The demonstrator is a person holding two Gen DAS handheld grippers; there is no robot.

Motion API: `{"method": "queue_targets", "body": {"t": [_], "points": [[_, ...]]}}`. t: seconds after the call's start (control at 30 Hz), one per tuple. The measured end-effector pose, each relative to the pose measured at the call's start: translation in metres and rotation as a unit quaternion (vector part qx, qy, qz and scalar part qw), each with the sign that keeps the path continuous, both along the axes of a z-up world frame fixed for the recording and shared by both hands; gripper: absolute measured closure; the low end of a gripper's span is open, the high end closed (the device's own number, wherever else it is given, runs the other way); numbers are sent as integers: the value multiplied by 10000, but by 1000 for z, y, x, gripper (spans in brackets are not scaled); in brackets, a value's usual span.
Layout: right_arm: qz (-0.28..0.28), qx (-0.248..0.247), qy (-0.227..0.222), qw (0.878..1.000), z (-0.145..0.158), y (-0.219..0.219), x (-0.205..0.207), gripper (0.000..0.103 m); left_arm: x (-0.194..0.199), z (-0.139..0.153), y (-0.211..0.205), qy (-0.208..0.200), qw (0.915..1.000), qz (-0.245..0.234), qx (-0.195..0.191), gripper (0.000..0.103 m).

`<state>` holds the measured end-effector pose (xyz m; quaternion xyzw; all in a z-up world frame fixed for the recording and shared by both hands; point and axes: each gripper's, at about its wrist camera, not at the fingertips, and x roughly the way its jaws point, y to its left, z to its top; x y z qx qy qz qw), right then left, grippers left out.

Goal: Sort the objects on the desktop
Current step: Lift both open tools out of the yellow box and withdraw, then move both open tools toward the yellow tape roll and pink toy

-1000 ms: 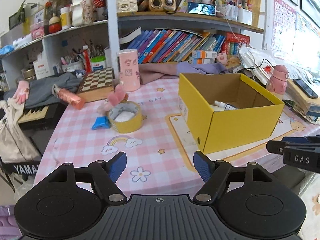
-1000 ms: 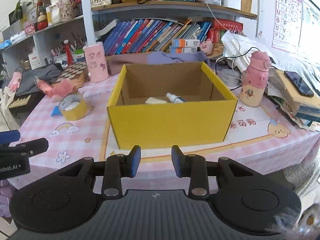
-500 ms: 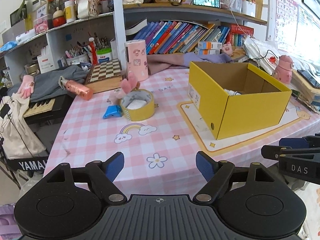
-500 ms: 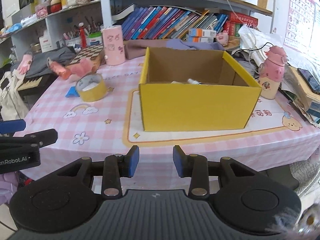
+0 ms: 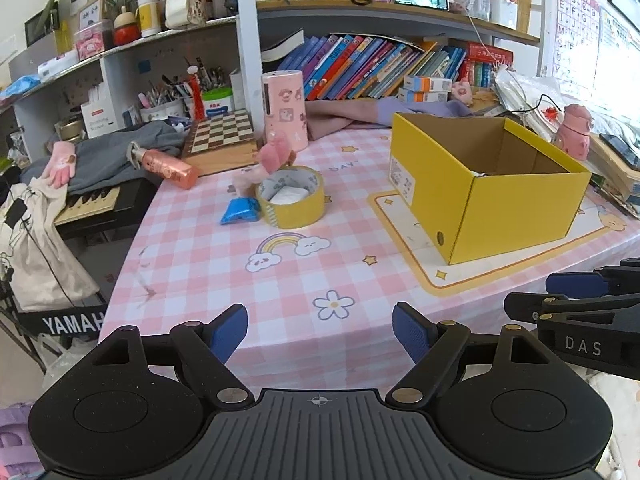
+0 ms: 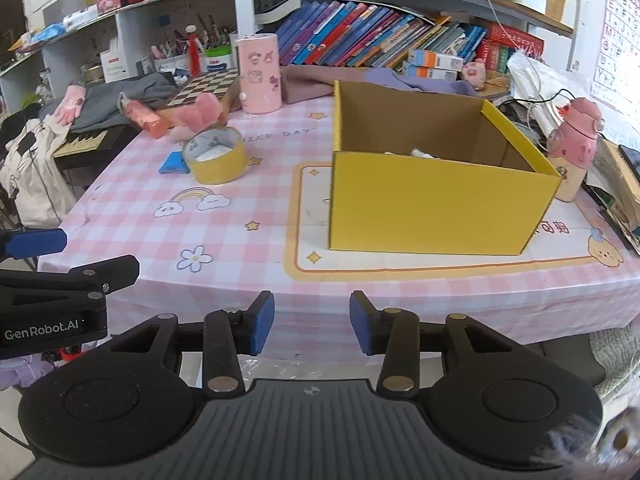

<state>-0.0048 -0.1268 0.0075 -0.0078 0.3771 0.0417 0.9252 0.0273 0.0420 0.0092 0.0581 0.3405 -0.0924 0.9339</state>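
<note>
Left gripper [image 5: 320, 330] gapes wide and empty at bottom centre. Right gripper [image 6: 312, 328], opening, holds nothing. Yellow box [image 6: 436, 196] sits centre-right; tape roll [image 5: 291, 202] sits upper-middle, left of it.

Pink-and-white check across the desk cloth [image 5: 208, 264], printed with rainbow, clouds, stars, a flower. Yellow outside, brown inside on the cardboard box [image 5: 516, 208]. Left of the box: yellow tape roll [image 5: 291, 202], blue packet [image 5: 239, 210], brown-and-cream chessboard [image 5: 222, 135], pink cylinder [image 5: 283, 110].
</note>
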Motion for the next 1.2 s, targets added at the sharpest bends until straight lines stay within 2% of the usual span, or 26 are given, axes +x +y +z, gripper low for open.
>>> {"method": "queue_targets", "body": {"t": [0.4,0.7,0.8,0.87,1.2], "points": [[224,62,66,9997,-3,26,6,59,1,-3,25,80,9998,157,15,21],[370,139,44,9992,-3,45,16,57,2,-1,45,-3,9992,382,86,20],[499,85,23,9987,-2,54,20,54,5,1,53,0,9987,498,61,19],[588,32,16,9983,-2,60,22,54,8,1,56,8,9985,543,31,15],[636,-52,26,9980,-1,61,34,52,22,-2,52,11,9986,521,-16,14]]}}
